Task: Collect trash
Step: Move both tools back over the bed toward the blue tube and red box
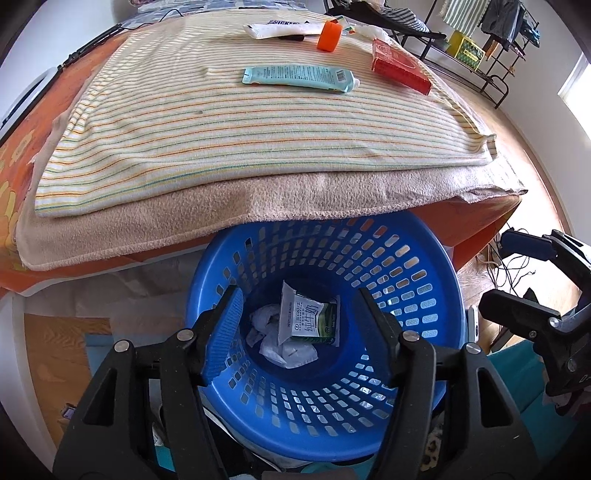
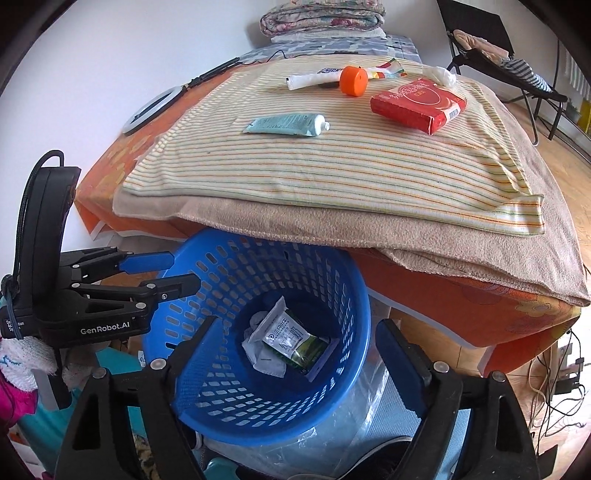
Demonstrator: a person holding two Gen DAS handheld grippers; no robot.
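A blue slotted basket (image 1: 417,280) (image 2: 332,280) stands below the table's front edge. A milk carton (image 1: 308,317) (image 2: 291,338) and crumpled white paper (image 1: 266,317) lie in it. My left gripper (image 1: 297,317) is open and empty above the basket; it also shows in the right wrist view (image 2: 184,271). My right gripper (image 2: 295,354) is open and empty over the basket's near rim; it also shows in the left wrist view (image 1: 517,273). On the striped towel (image 1: 240,125) (image 2: 332,166) lie a teal tube (image 1: 299,77) (image 2: 288,124), a red box (image 1: 400,68) (image 2: 419,103), an orange cap (image 1: 329,35) (image 2: 353,80) and a white wrapper (image 1: 280,27) (image 2: 310,79).
A crumpled tissue (image 2: 443,75) lies at the towel's far right. A beige towel (image 1: 184,221) hangs over the table edge above the basket. A ring light (image 2: 151,110) lies at the left. A folding chair (image 2: 517,55) and a rack (image 1: 480,44) stand beyond. Cables (image 2: 554,387) lie on the floor.
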